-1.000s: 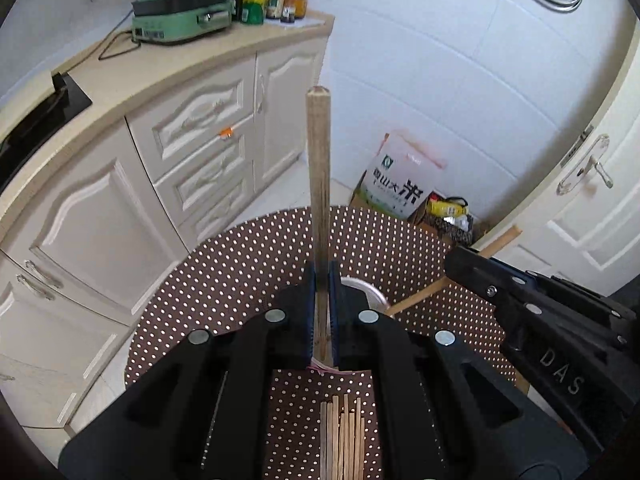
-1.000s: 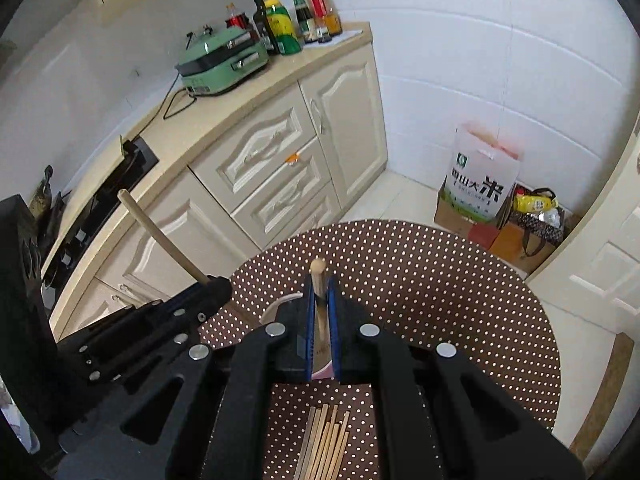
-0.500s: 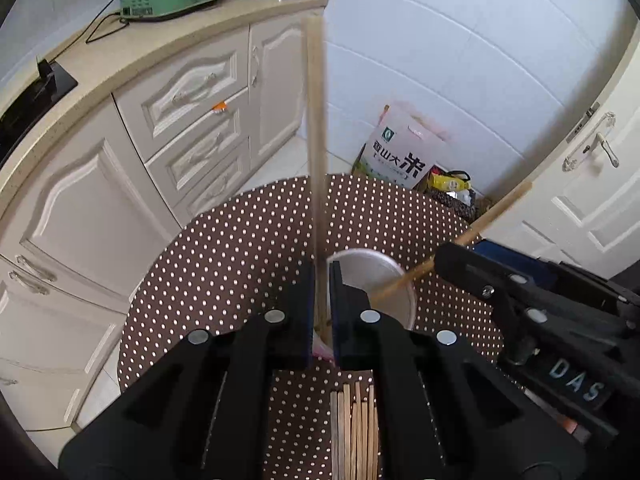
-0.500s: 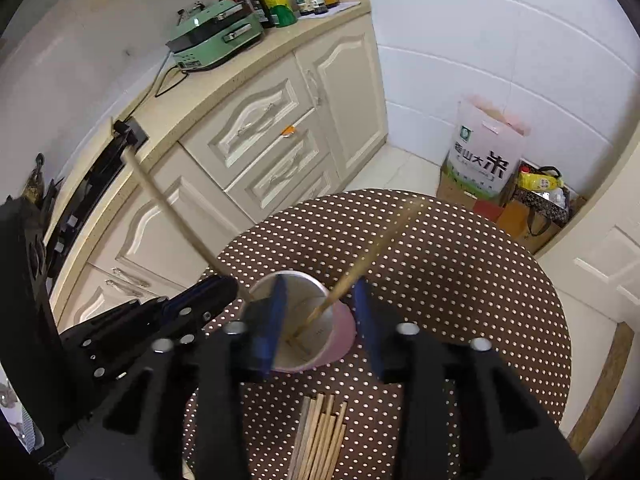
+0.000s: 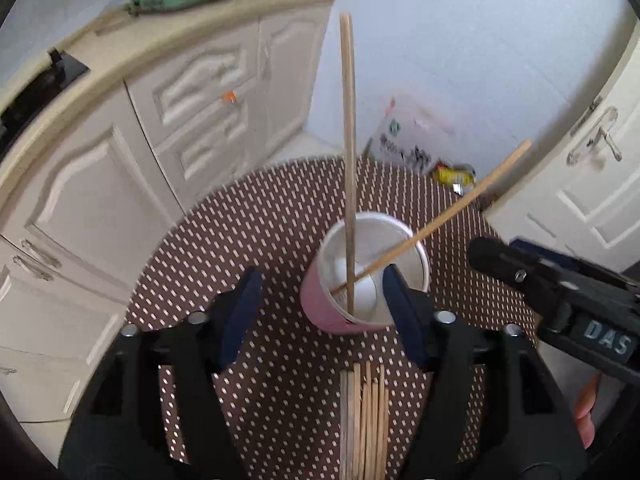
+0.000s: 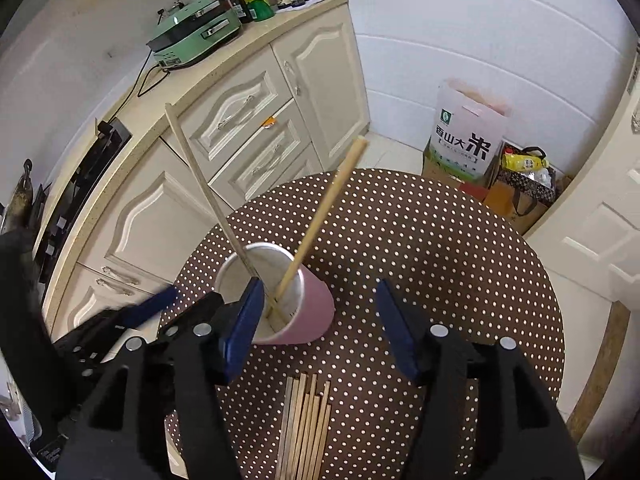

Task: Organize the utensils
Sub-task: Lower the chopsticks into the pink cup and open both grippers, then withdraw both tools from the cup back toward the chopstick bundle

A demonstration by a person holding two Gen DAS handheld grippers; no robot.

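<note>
A pink paper cup (image 5: 320, 304) (image 6: 316, 308) stands on the round brown dotted table (image 5: 260, 240) (image 6: 440, 260). Two wooden chopsticks rest in it: one nearly upright (image 5: 348, 152) (image 6: 204, 188), the other leaning away (image 5: 448, 216) (image 6: 328, 212). My left gripper (image 5: 324, 308) hangs over the cup's near side, its jaws opening and touching neither stick. My right gripper (image 6: 320, 326) is also opening, with its left fingertip (image 6: 246, 316) in front of the cup's rim and nothing gripped. A bundle of several chopsticks (image 5: 364, 420) (image 6: 306, 428) lies flat on the table below the cup.
The right gripper's black body (image 5: 560, 296) juts in at the right of the left wrist view. Cream cabinets (image 6: 248, 120) and a counter with a green appliance (image 6: 196, 32) and bottles stand behind. A rice bag (image 6: 464, 132) sits on the floor by a white door (image 5: 592, 184).
Both grippers opened and let go of their chopsticks, which dropped into the pink cup and now lean there. Both hands sank a little toward the table.
</note>
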